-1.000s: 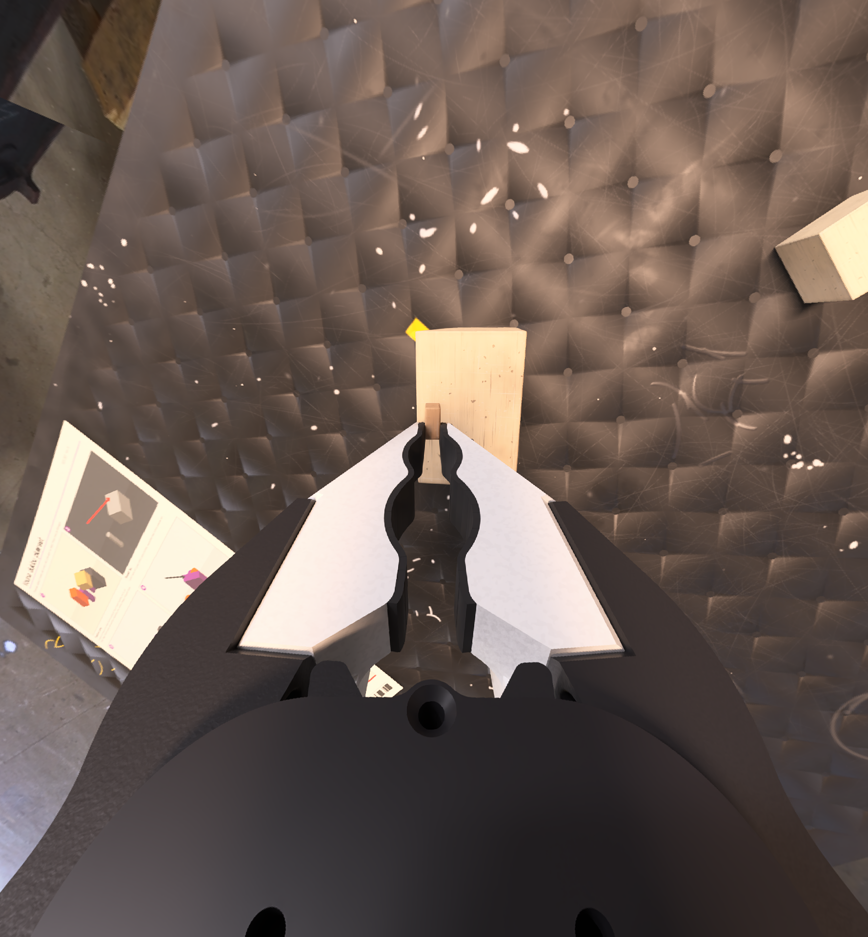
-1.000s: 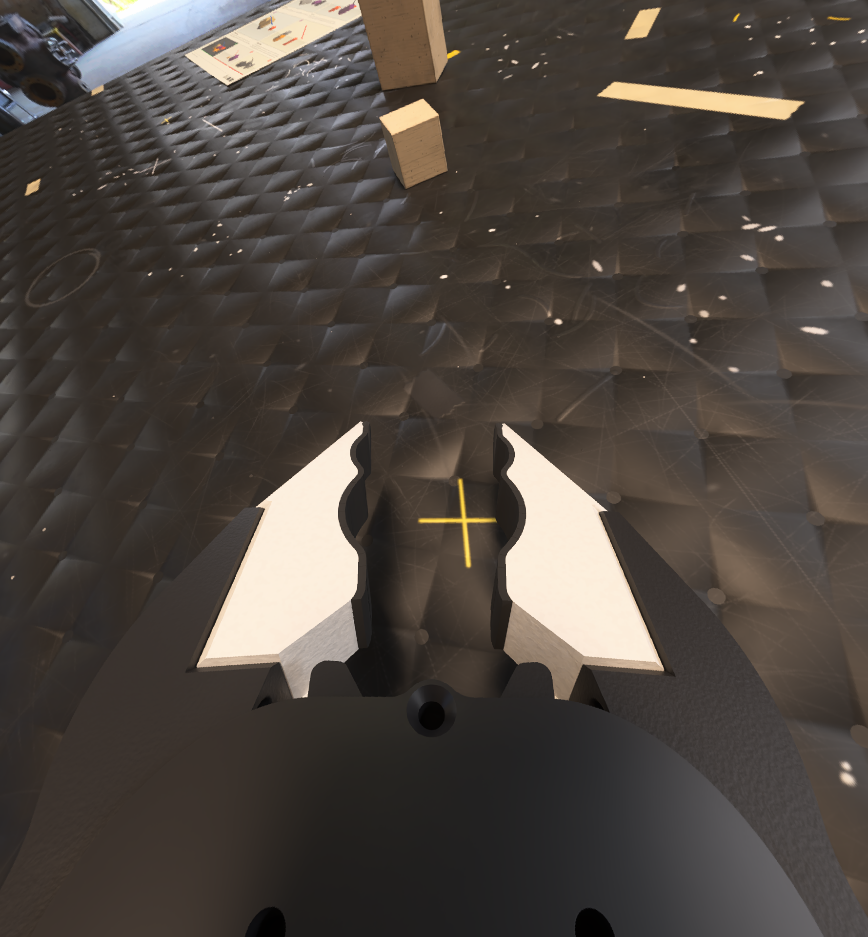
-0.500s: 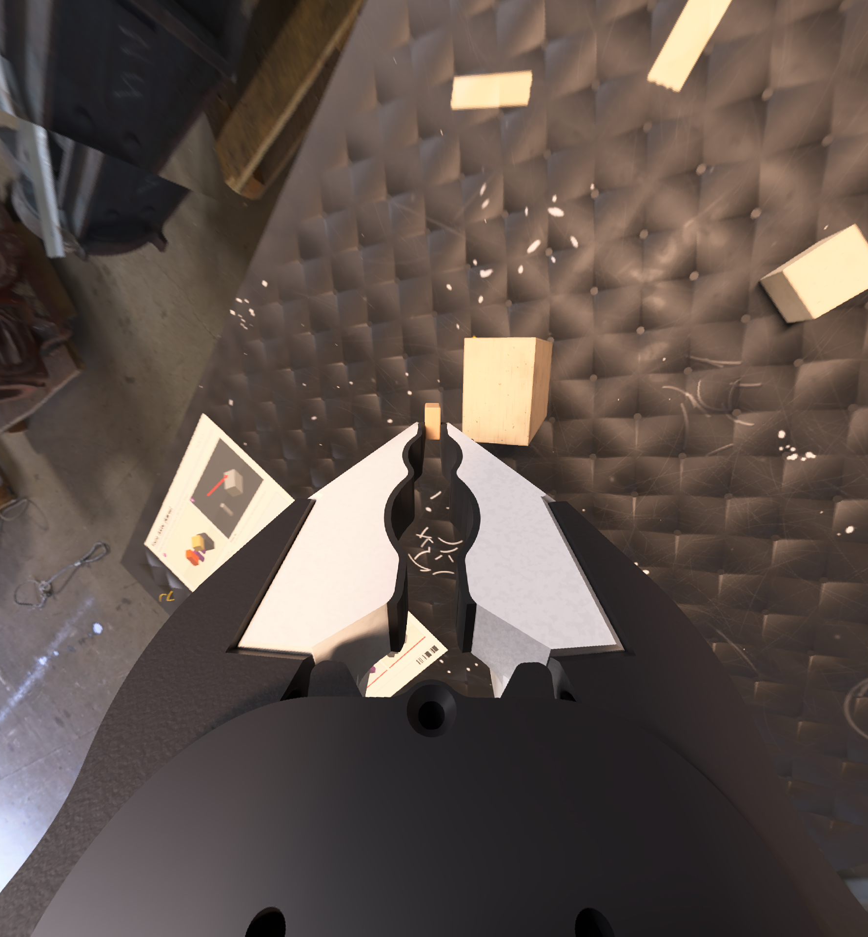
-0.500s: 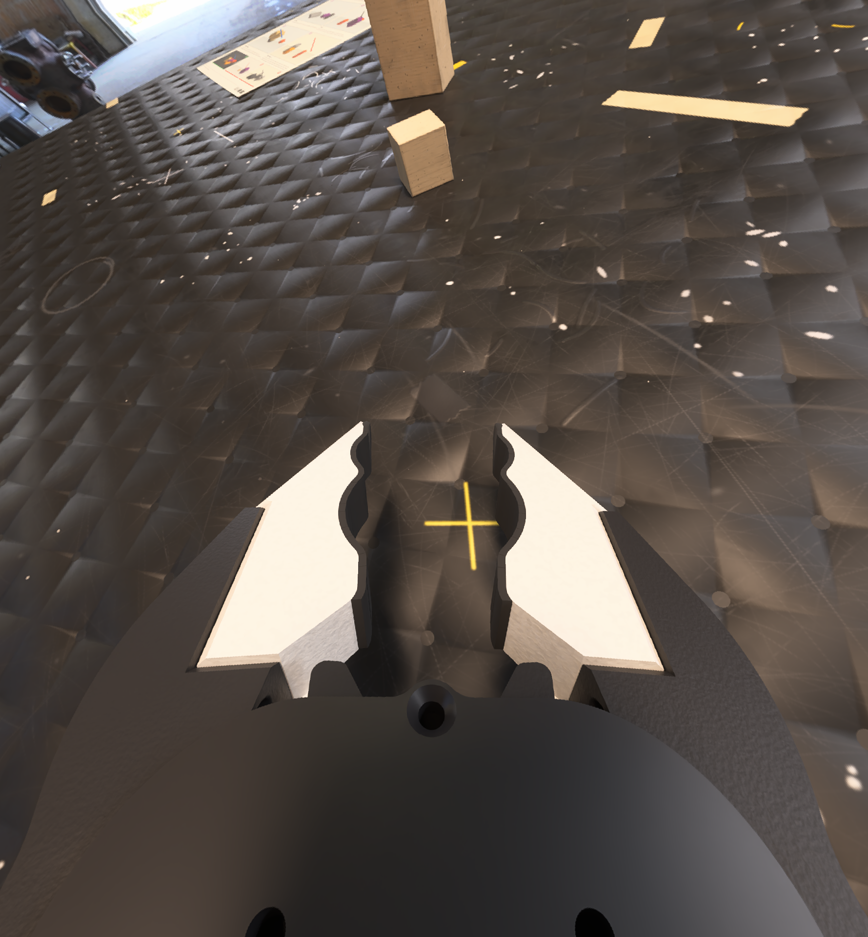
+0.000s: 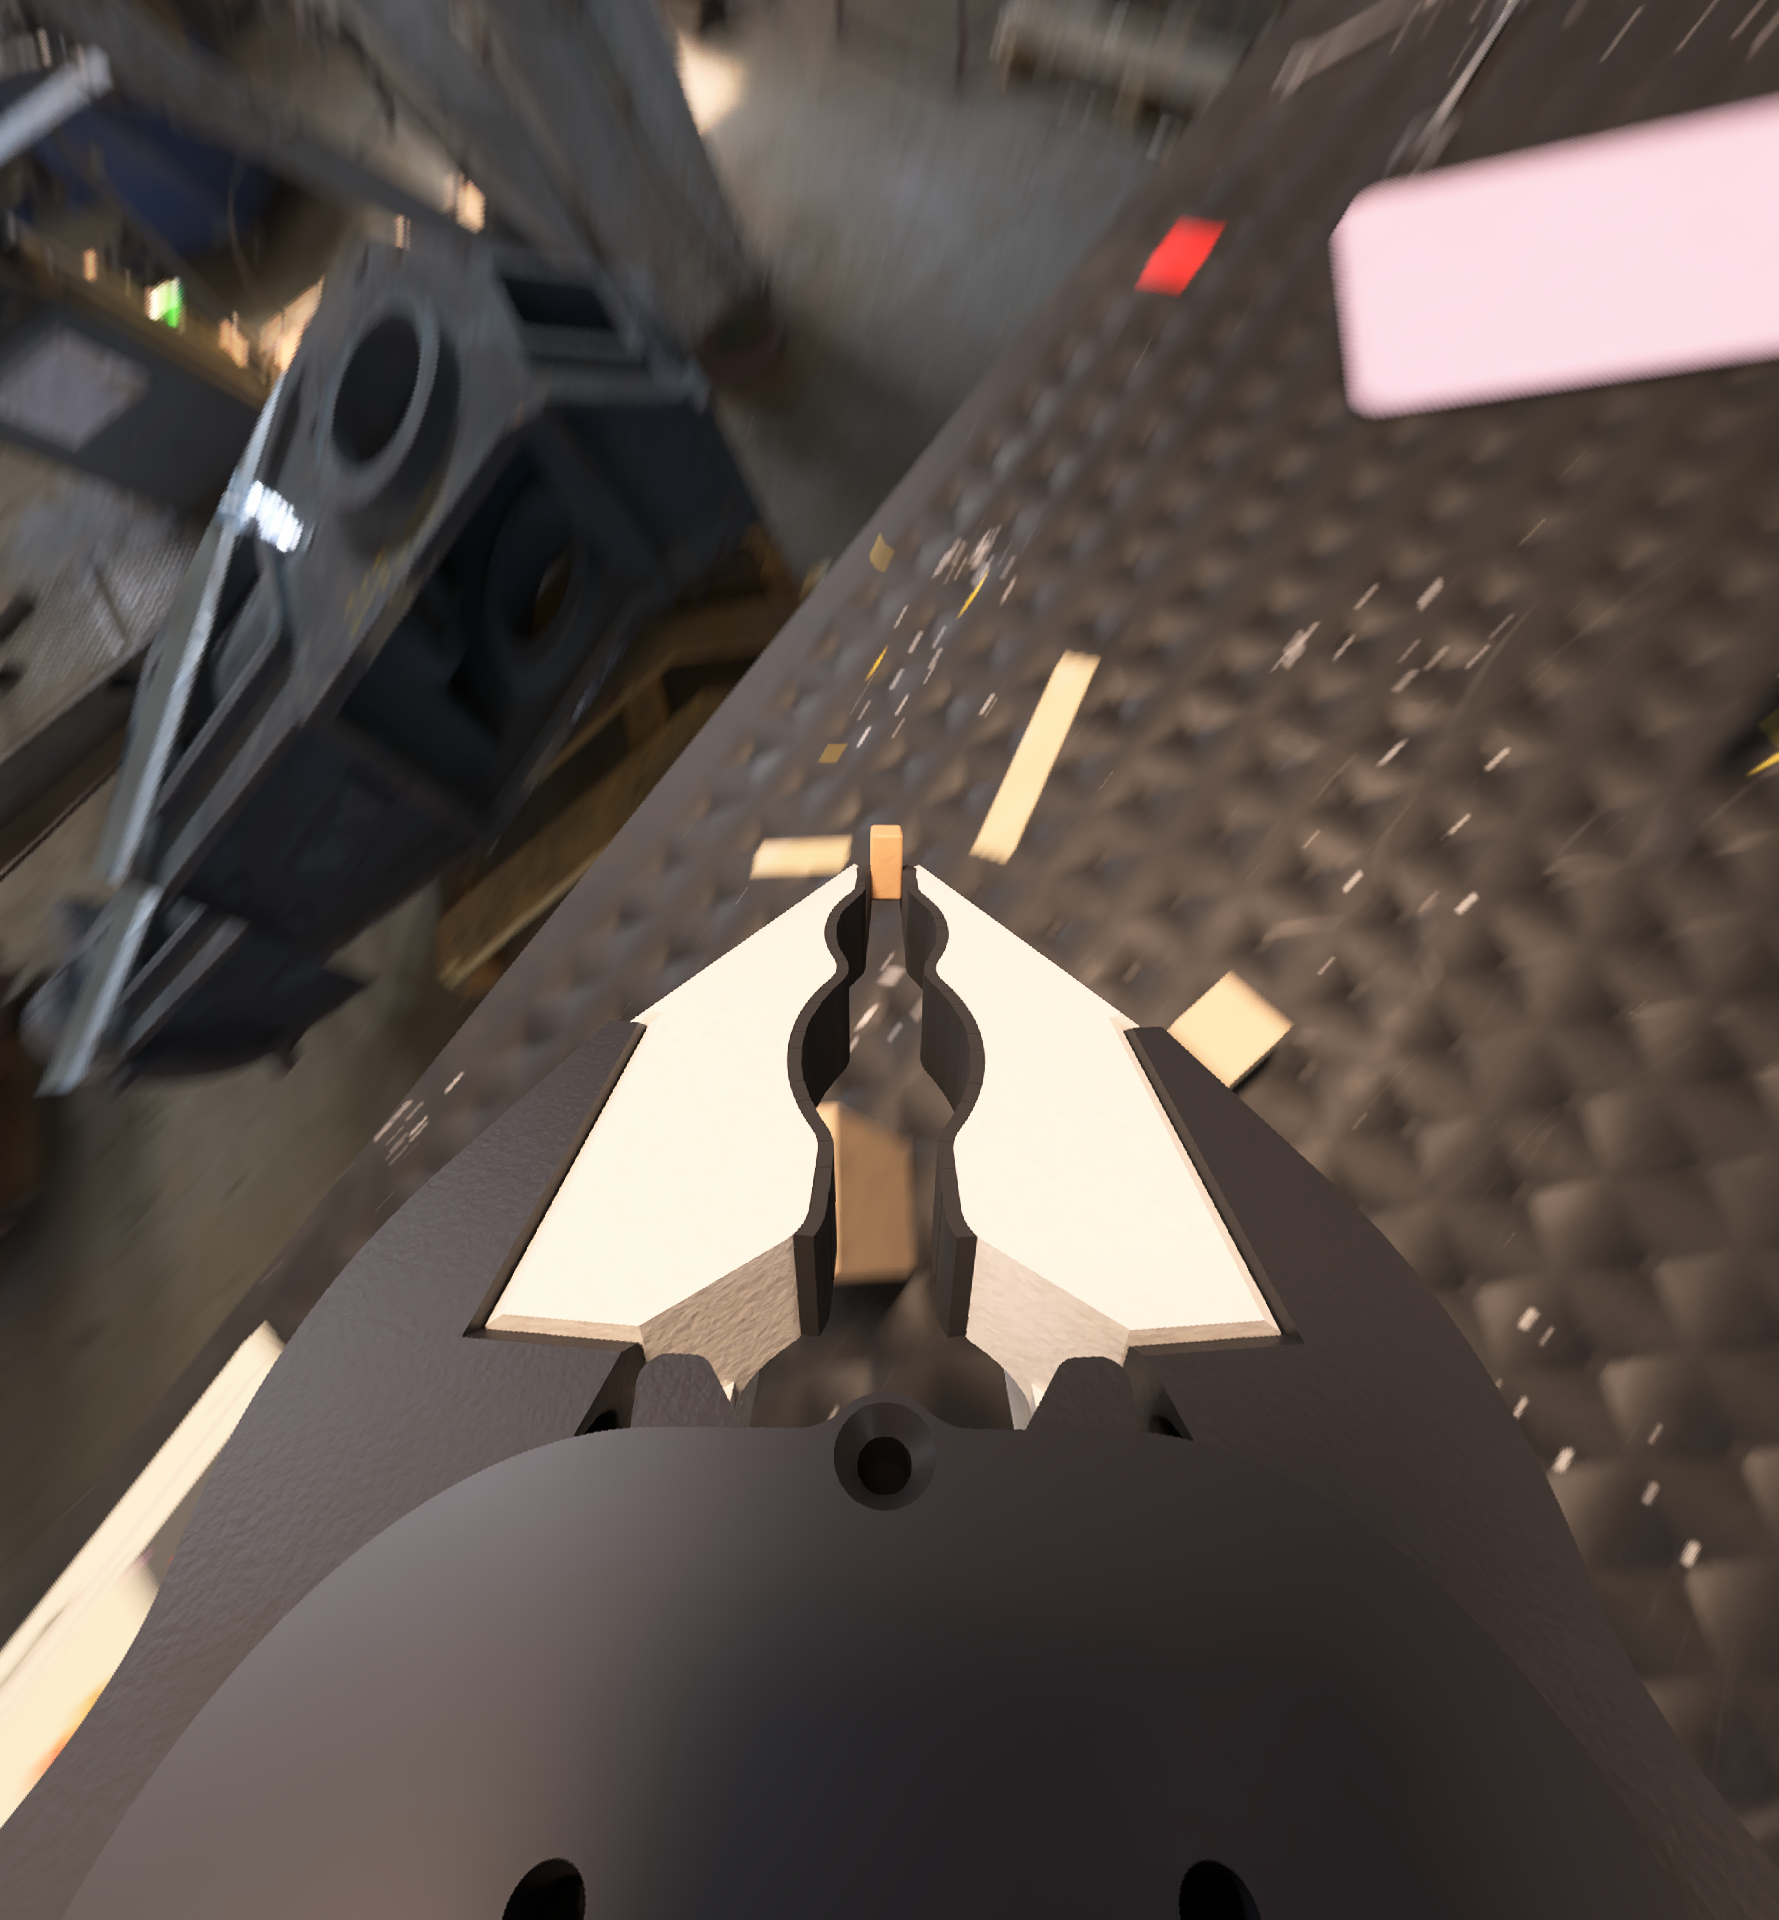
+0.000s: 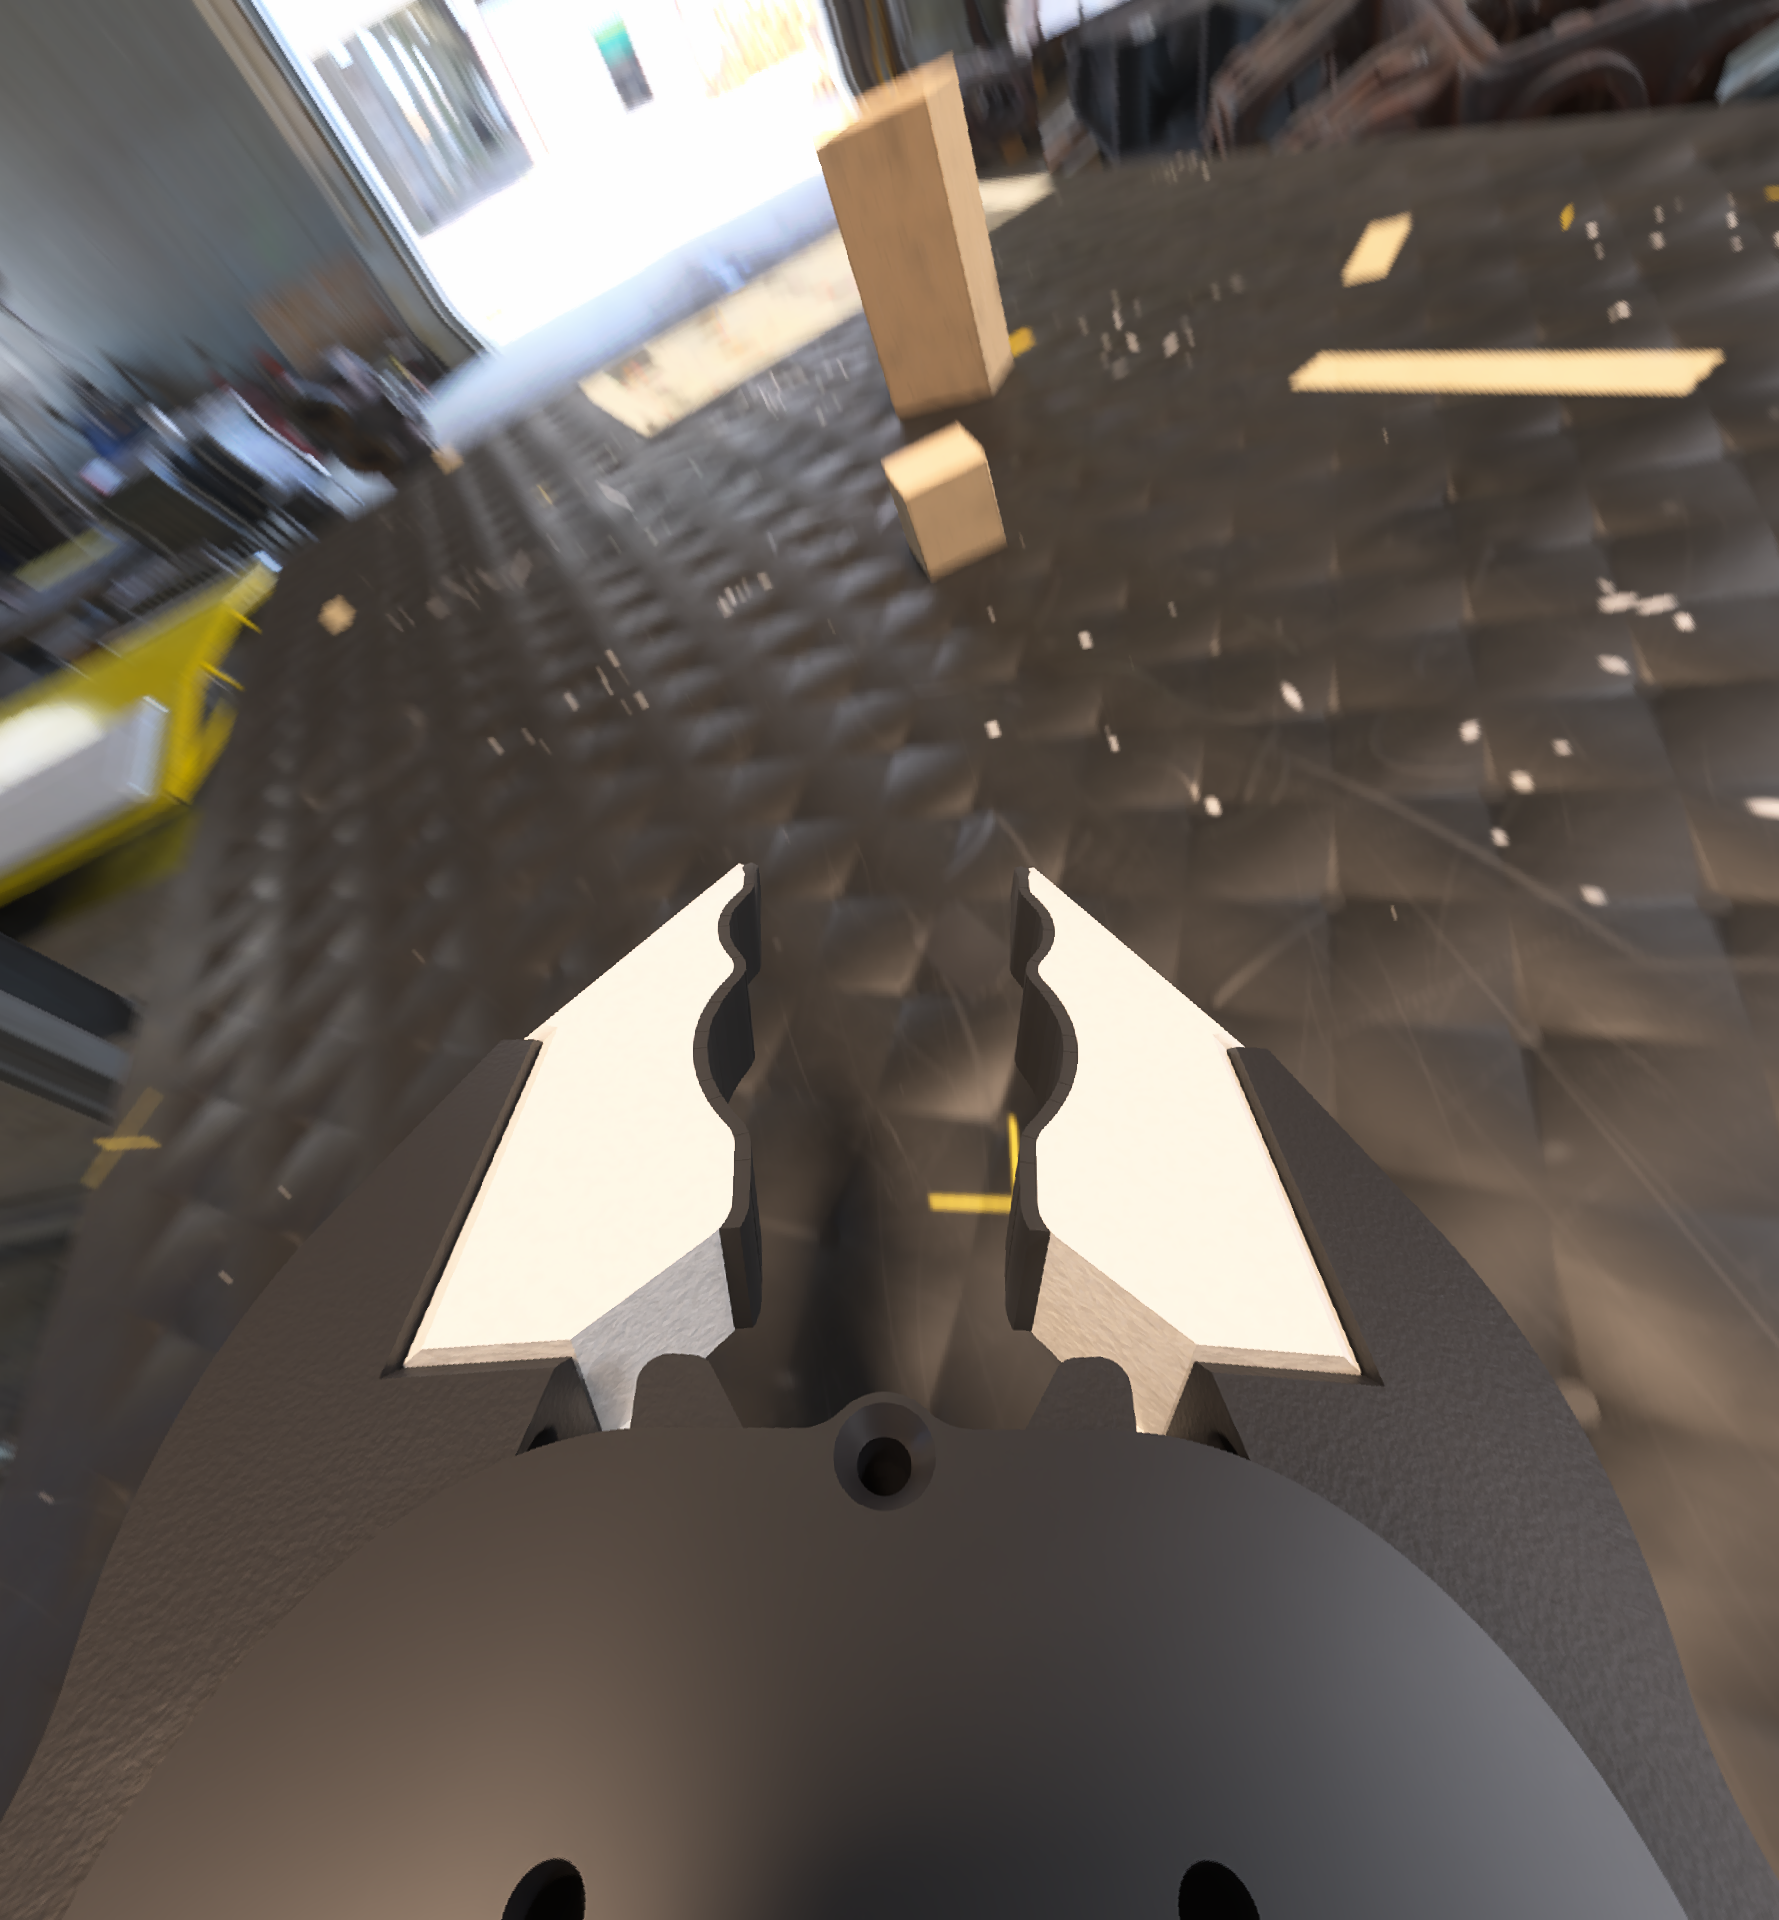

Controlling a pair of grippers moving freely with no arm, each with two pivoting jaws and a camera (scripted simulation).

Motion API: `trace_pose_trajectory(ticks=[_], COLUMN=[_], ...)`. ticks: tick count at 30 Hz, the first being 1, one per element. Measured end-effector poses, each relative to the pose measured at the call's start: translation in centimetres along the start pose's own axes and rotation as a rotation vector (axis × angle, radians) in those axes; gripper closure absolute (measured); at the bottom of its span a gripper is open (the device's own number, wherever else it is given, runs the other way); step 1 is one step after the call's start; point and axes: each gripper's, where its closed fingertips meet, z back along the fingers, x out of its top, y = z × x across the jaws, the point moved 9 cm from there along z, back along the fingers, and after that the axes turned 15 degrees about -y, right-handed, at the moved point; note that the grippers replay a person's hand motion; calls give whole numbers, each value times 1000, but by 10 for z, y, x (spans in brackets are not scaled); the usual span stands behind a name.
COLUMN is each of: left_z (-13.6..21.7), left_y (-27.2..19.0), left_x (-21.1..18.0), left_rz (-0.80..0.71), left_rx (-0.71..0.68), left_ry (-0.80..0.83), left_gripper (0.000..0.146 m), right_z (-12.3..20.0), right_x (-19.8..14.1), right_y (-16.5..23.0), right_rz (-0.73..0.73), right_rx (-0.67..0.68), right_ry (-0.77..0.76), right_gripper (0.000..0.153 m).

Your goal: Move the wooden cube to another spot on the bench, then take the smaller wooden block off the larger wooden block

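My left gripper (image 5: 885,878) is shut on the smaller wooden block (image 5: 885,847), a thin tan piece that sticks out past the fingertips, held in the air above the bench. The larger wooden block shows below, through the gap between the fingers (image 5: 869,1195), and stands upright in the right wrist view (image 6: 911,239) with nothing seen on its top. The wooden cube (image 5: 1228,1029) lies on the bench just right of my left fingers; in the right wrist view (image 6: 942,499) it sits in front of the larger block. My right gripper (image 6: 885,883) is open and empty, low over the bench.
The dark studded bench (image 5: 1384,935) carries pale tape strips (image 5: 1036,753) (image 6: 1503,371), a pink sheet (image 5: 1591,249), a red patch (image 5: 1181,255) and a yellow cross mark (image 6: 968,1200). Dark machinery (image 5: 397,623) stands beyond the bench's left edge. A yellow bin (image 6: 85,748) is off to the left.
My left gripper has lifted the smaller block up and away from the larger block and tilted toward the far bench edge. My right gripper has tilted upward and stayed open.
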Motion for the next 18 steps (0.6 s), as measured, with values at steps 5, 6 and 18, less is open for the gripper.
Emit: trace_pose_trajectory(ticks=[5,6,18], left_z=[-17,-22,-78], left_y=[-60,-73,-178], left_x=[-8,-9,-18], left_rz=[137,163,320], left_rx=[-125,-156,-320], left_ry=[-381,-439,-726], left_gripper=[141,141,141], right_z=[-27,-35,-98], right_x=[40,49,121], right_y=[-17,-21,-39], right_rz=[-162,-186,-254], right_rx=[143,171,269], right_ry=[-230,-268,-474], right_gripper=[103,102,68])
